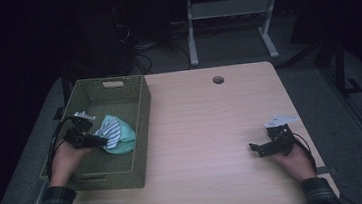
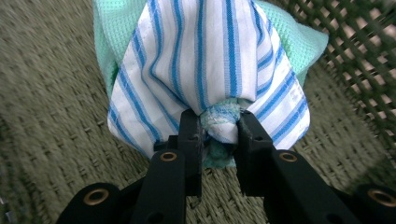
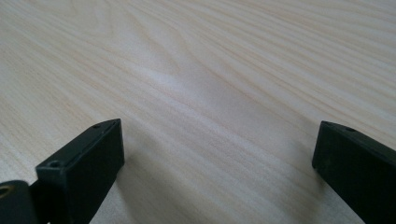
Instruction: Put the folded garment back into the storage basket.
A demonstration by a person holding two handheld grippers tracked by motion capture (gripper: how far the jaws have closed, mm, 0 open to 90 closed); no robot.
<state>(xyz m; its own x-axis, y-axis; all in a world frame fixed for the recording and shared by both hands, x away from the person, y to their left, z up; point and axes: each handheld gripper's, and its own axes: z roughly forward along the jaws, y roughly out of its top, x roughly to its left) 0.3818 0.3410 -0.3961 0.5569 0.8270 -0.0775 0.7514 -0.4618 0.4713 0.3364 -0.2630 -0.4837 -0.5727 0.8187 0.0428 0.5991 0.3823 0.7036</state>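
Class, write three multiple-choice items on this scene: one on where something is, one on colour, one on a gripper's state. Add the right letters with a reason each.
1. Where are the cloths?
A. on the bare table
B. in the basket
C. on the floor

2. What colour are the stripes on the white cloth?
A. red
B. black
C. blue

3. How is the right gripper?
A. open over the table, holding nothing
B. shut on a cloth
C. shut on the basket rim

Answers:
1 B, the high view shows the cloths lying within the woven walls.
2 C, the left gripper view shows blue stripes on white, with a green cloth behind, both pinched by the left gripper.
3 A, the right gripper view shows its fingers wide apart with bare wood between them.
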